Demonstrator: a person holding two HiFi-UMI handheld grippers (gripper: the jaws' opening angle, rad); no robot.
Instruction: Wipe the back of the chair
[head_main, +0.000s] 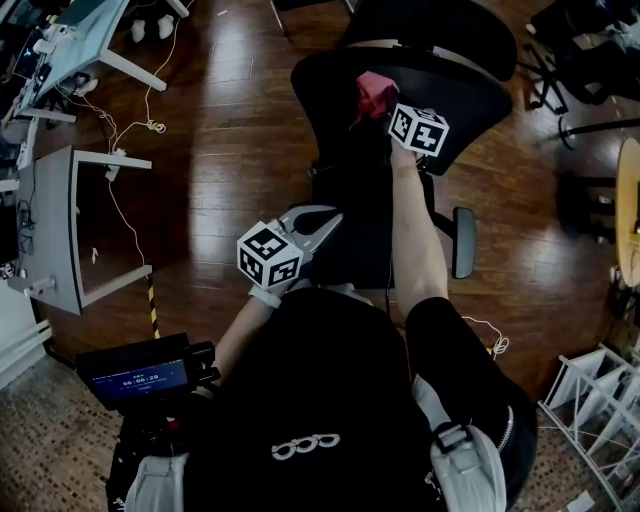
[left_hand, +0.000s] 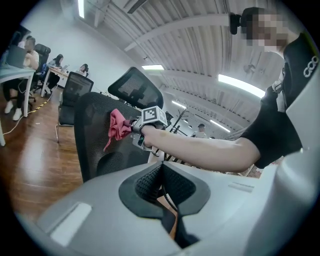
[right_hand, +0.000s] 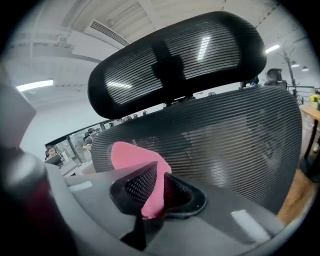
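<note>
Nearest the body, well short of the backrest (head_main: 470, 90), the left claw (head_main: 322, 224) hangs with its jaws pressed together on nothing. Further out, the right claw (right_hand: 154, 192) is clamped on a pink cloth (right_hand: 131, 157), whose bunched free end seems to touch the backrest's mesh on its upper part, just under the headrest (right_hand: 175, 60). Judging by that contact, the wipe looks under way. To do it well, press the cloth flat so that fabric, not claw tips, rides the mesh. Pull long overlapping strokes across the backrest from its top edge downward, gripping tight so the cloth cannot slide out. The left claw could steady the backrest's rim, since the chair may swivel or roll
</note>
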